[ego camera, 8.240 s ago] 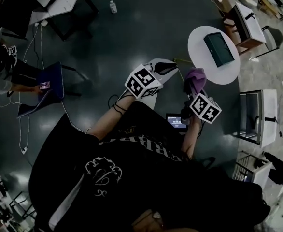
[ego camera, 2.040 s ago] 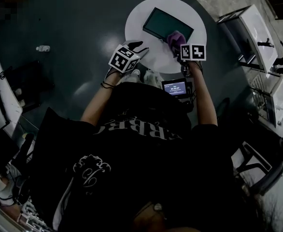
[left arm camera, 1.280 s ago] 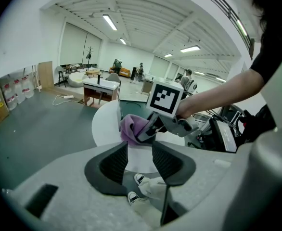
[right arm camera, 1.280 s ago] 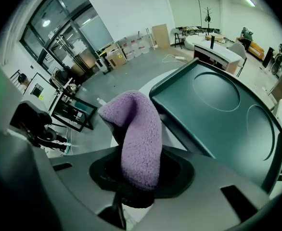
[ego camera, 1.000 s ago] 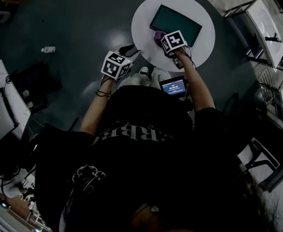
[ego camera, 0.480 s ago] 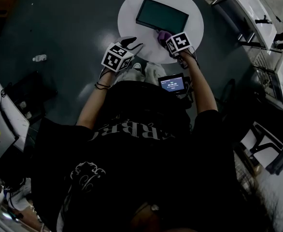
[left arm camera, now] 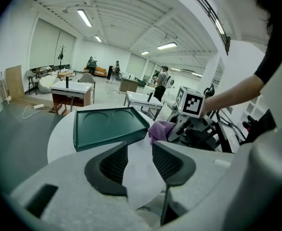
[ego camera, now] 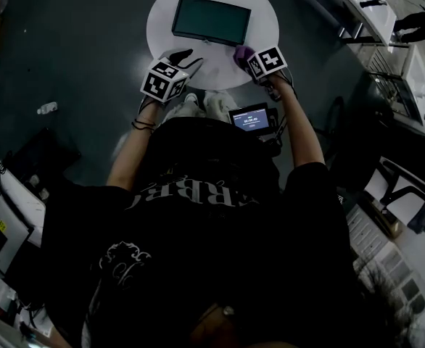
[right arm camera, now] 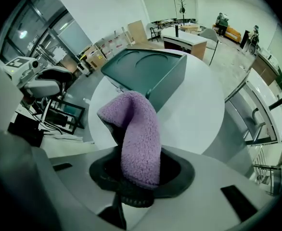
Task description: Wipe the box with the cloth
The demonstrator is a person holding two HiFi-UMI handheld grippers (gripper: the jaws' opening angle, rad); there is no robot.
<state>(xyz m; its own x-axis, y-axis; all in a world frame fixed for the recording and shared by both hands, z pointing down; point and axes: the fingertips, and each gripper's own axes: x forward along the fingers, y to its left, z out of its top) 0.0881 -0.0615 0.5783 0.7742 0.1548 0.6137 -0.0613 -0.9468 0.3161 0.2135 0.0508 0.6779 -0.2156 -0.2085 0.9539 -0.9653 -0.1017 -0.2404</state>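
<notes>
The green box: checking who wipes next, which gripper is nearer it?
Right, narrowly. The right gripper, shut on the purple cloth, sits at the near right corner of the box; the left gripper, open, hovers short of its near side.

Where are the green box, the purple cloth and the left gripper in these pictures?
green box (ego camera: pixel 211 20), head view, centre of its top.
purple cloth (right arm camera: pixel 141 143), right gripper view, its middle fold.
left gripper (left arm camera: pixel 140 150), left gripper view, midway between its fingertips.

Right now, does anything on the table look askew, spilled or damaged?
Nothing stands out. The green box lies flat on the round table, no damage visible. The right gripper is shut on the purple cloth beside it; the left gripper is open, empty.
</notes>
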